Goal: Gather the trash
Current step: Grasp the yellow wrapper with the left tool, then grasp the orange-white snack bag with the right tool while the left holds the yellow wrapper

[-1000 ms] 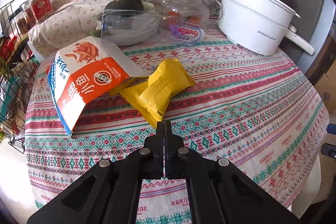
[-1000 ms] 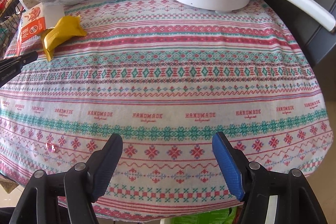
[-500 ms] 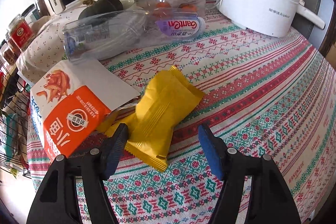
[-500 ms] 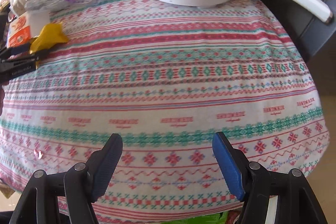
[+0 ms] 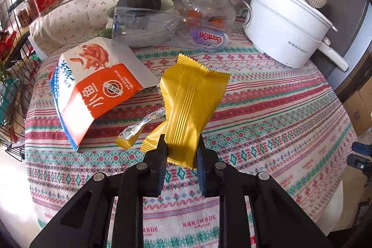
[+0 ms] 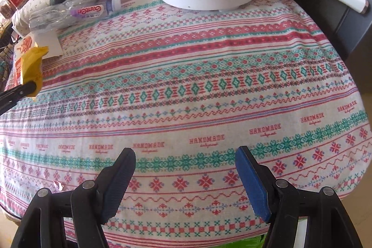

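Observation:
My left gripper [image 5: 181, 150] is shut on the near end of a yellow snack wrapper [image 5: 190, 104], which stands tilted up off the patterned tablecloth [image 5: 267, 120]. A torn strip of the wrapper [image 5: 137, 129] hangs at its left. An orange and white carton [image 5: 97, 85] lies on its side just left. A crushed clear plastic bottle [image 5: 162, 31] lies behind. In the right wrist view the wrapper [image 6: 31, 66] shows at far left in the left gripper's fingers [image 6: 21, 90]. My right gripper [image 6: 186, 169] is open and empty over the table's near edge.
A white electric pot [image 5: 286, 31] with a long handle stands at the back right. A glass jar [image 5: 209, 8] with an orange on its lid, a dark squash [image 5: 139, 0] and appliances stand at the back. A wire rack [image 5: 11, 62] is at the left.
My left gripper opened, moved onto the yellow wrapper, then shut on its near end and lifted it. My right gripper stayed open and shifted slightly.

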The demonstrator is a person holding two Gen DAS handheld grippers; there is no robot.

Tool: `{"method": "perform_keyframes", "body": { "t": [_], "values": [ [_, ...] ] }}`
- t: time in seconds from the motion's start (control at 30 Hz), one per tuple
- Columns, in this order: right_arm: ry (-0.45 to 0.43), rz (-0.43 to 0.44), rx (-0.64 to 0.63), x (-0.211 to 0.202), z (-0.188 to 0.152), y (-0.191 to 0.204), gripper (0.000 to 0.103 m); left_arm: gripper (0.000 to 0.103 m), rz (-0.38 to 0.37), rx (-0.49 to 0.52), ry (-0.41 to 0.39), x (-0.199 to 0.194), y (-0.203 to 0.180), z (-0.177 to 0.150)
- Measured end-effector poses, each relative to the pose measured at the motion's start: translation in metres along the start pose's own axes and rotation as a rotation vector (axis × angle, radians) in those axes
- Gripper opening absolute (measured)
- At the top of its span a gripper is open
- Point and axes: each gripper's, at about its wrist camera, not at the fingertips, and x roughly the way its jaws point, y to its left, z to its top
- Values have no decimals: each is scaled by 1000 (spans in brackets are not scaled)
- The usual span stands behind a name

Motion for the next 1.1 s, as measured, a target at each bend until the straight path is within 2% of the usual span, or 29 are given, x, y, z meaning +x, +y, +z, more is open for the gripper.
{"method": "perform_keyframes", "body": {
  "t": [0.13, 0.27, 0.4, 0.57, 0.87, 1.0, 1.1],
  "values": [
    [-3, 25, -8, 2, 0, 15, 75, 22, -4, -49, -12, -45, 6, -13],
    [-8, 64, -40, 6, 2, 42, 76, 22, 16, -155, -43, -83, 32, -27],
    [-13, 110, -59, 17, 12, 76, 76, 22, 56, -225, -82, -104, 61, -37],
    [-56, 148, -104, 42, 34, 131, 77, 22, 65, -301, -111, -119, 99, -45],
    [-27, 443, 98, 112, 69, 218, 77, 22, 119, -327, -110, -123, 131, -52],
    [-50, 546, 169, 131, 83, 246, 77, 22, 121, -337, -101, -123, 138, -54],
    [-56, 591, 221, 145, 90, 258, 77, 22, 117, -350, -96, -123, 141, -55]
  ]
}}
